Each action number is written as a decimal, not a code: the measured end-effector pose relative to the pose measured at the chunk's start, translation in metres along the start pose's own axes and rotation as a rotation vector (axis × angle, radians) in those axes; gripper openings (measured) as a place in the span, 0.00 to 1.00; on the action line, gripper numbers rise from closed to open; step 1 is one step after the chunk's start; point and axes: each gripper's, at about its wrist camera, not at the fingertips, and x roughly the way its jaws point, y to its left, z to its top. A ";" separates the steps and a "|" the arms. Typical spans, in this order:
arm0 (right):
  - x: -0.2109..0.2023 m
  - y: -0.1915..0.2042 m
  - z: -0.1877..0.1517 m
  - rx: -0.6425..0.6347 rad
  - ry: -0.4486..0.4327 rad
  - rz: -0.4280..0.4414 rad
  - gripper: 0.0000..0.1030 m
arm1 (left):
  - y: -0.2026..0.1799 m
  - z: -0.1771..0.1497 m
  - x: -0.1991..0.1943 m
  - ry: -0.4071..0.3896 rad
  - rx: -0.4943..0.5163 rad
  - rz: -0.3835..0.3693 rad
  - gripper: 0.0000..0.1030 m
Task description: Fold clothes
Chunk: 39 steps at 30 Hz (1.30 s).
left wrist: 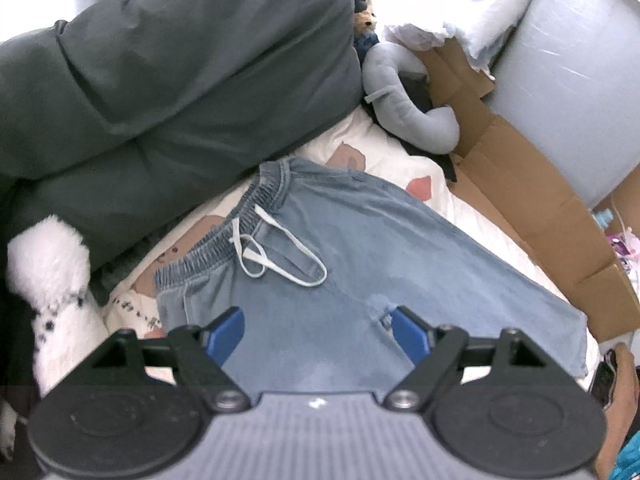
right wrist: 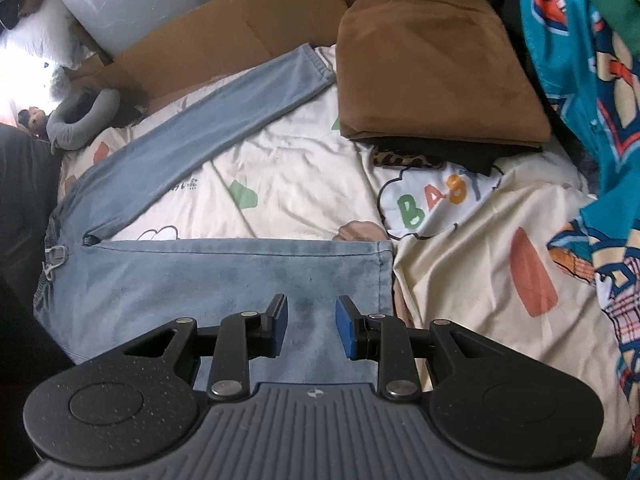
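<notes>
From the left wrist, the left gripper (left wrist: pixel 318 332) hangs above the light blue jeans (left wrist: pixel 360 264), its jaws spread wide with nothing between them; the denim lies below, not pinched. The jeans lie flat on the cartoon-print bed sheet (left wrist: pixel 404 164), elastic waistband (left wrist: pixel 236 224) and white drawstring (left wrist: pixel 280 256) toward the dark grey duvet (left wrist: pixel 160 80), with a grey plush toy (left wrist: pixel 404 96) and flattened cardboard (left wrist: pixel 540 208) beyond. From the right wrist, the right gripper (right wrist: pixel 311 330) sits over the near trouser leg (right wrist: pixel 240 276), jaws partly apart and holding nothing; the pads do not press the cloth. That leg ends at a hem (right wrist: pixel 384 268) just ahead, while the other leg (right wrist: pixel 224 128) splays away diagonally toward a folded brown garment (right wrist: pixel 436 68) stacked at the far side of the bed. A bright teal printed fabric (right wrist: pixel 580 92) hangs at the right. Judging by the layout, the jeans are spread out but the first fold is not made: the legs are still apart. The next move likely calls for taking one leg by its cuff and laying it over the other, edges matched, before folding lengthwise toward the waistband.
</notes>
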 end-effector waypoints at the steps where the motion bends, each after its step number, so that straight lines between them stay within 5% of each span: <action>1: -0.004 0.000 0.000 -0.006 0.001 0.002 0.34 | 0.000 -0.006 -0.003 0.002 -0.001 -0.004 0.81; 3: -0.011 -0.001 0.001 -0.020 0.002 0.008 0.42 | -0.001 -0.021 -0.006 0.008 -0.006 -0.011 0.81; 11: -0.029 -0.009 0.002 -0.004 -0.006 0.036 0.42 | 0.009 -0.079 -0.012 0.041 0.003 -0.005 0.81; 21: 0.013 -0.037 -0.047 0.113 0.135 0.055 0.42 | 0.043 -0.159 -0.008 0.119 -0.057 0.051 0.81; 39: 0.107 -0.079 -0.096 0.441 0.312 0.041 0.51 | 0.068 -0.192 -0.003 0.209 -0.165 0.109 0.81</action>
